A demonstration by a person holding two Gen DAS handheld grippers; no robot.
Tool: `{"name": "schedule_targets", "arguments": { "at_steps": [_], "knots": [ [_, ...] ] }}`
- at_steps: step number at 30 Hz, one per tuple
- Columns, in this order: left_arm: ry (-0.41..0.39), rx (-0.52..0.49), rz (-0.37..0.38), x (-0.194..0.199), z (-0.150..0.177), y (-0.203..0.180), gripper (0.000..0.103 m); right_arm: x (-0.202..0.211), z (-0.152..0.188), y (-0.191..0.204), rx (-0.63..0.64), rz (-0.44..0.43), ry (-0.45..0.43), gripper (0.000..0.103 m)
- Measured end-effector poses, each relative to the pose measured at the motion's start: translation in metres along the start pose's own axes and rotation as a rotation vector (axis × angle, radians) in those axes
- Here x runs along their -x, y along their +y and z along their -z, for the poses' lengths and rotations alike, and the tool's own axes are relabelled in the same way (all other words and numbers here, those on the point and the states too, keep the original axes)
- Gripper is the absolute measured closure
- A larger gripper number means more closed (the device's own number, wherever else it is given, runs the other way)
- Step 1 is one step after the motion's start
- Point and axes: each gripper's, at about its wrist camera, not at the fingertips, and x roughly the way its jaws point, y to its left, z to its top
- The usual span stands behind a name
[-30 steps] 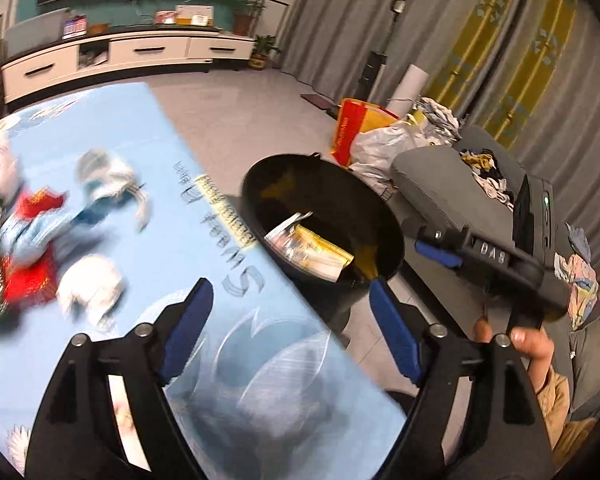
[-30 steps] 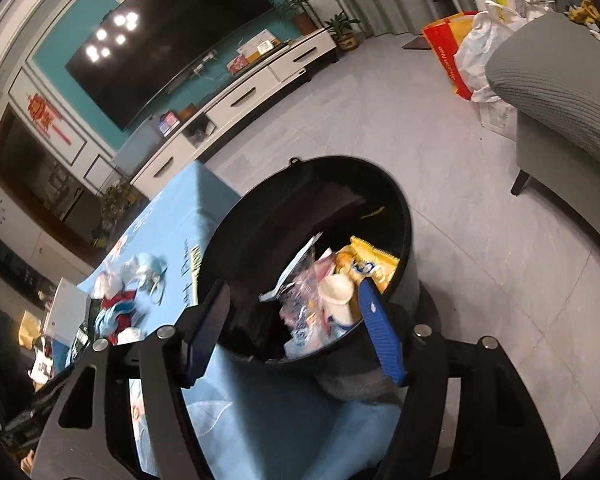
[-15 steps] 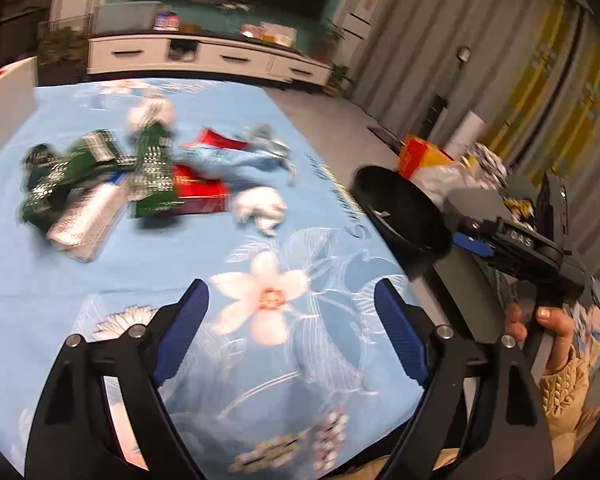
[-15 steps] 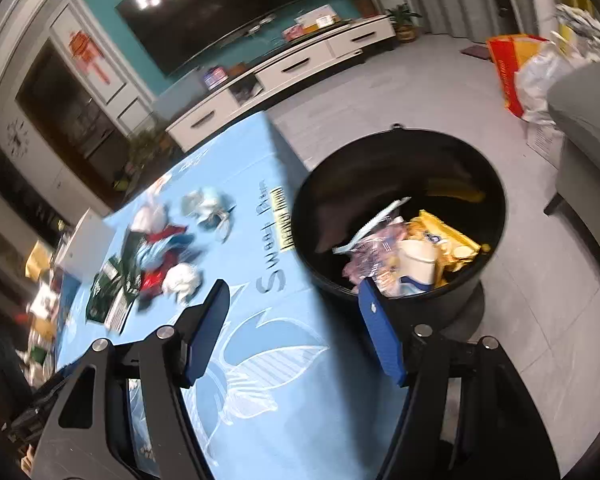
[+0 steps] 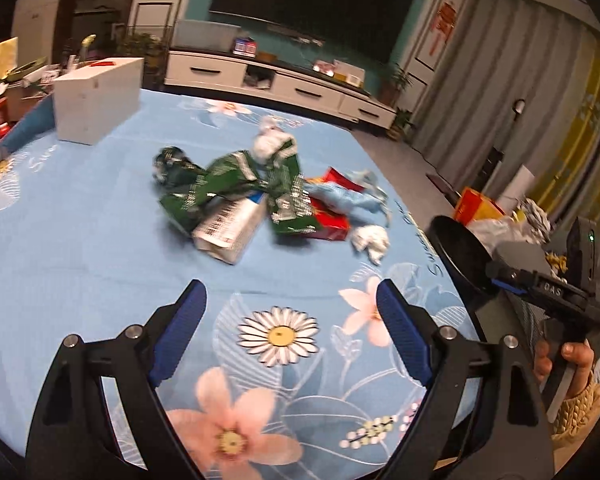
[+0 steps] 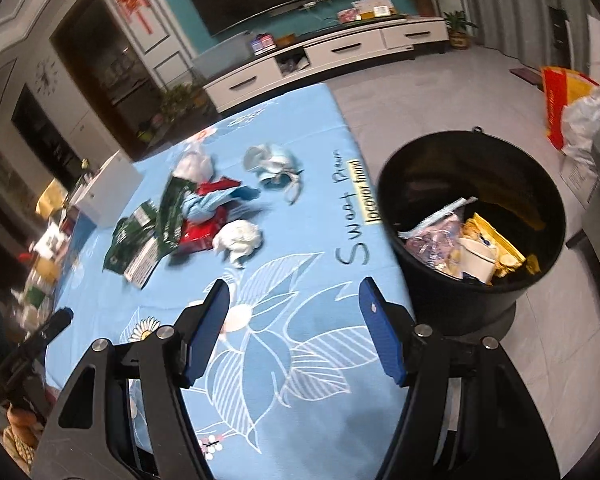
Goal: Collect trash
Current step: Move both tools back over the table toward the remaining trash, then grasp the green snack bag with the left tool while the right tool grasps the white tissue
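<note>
Landmark: black bin point(image 6: 474, 216), on floor just beside edge of table w/ blue floral cloth point(image 6: 300, 344)

1. Left gripper point(image 5: 290, 334) – over cloth, fingers wide apart, nothing btwn them; jaws have just been opening a bit. Well apart from bin, which shows only as dark rim at right of left wrist view point(image 5: 458, 252)
2. Right gripper point(image 6: 294, 336) – fingers apart, nothing btwn them; over cloth just beside bin, bin on its right in right wrist view. Person's hand point(image 5: 568, 364) on its handle, seen in left wrist view
3. Trash pile – on cloth, well apart from bin, far side of the "Sweet" lettering from it:
 a. green wrappers point(image 5: 228, 184), crumpled, overlapping
 b. white carton w/ barcode point(image 5: 230, 228), lying under green wrappers
 c. red packet point(image 5: 332, 224), partly under a green wrapper
 d. light-blue crumpled item point(image 5: 340, 196), on top of red packet; blurred
 e. white crumpled tissue point(image 6: 238, 238), pile's nearest piece to bin
 f. pale blue/white wad point(image 6: 272, 162), apart from pile, nearer far table edge
4. Bin contents – yellow snack bags point(image 6: 494, 246), clear plastic bag point(image 6: 432, 236), white cup point(image 6: 478, 258); bin part full
5. White box point(image 5: 96, 100) – far corner of table, farthest from bin
6. TV cabinet point(image 6: 324, 54), white, along far wall beyond bin
</note>
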Motion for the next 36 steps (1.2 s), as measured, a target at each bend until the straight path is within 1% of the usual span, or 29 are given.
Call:
{"name": "schedule_targets", "arguments": {
  "at_steps": [6,12,21,27,33,36],
  "knots": [
    [-0.024,0.032,-0.026,0.009,-0.006,0.019,0.016,-0.009,-0.001,0.020,0.058,-0.012,0.018,0.037],
    [-0.045,0.027,-0.051,0.011,-0.012,0.028,0.016,-0.018,-0.003,0.032,0.089,-0.019,0.033,0.036],
    [-0.032,0.032,-0.064,-0.001,-0.012,0.035,0.016,-0.038,-0.004,0.044,0.116,-0.031,0.068,0.036],
    [-0.021,0.038,-0.071,-0.008,-0.013,0.038,0.016,-0.050,-0.005,0.040,0.105,-0.027,0.090,0.037],
    [-0.017,0.028,-0.026,-0.016,-0.019,0.031,0.016,-0.063,-0.007,0.038,0.098,-0.025,0.104,0.036],
    [-0.009,0.025,0.014,-0.023,-0.023,0.023,0.016,-0.071,-0.008,0.038,0.101,-0.026,0.116,0.036]
  ]
}}
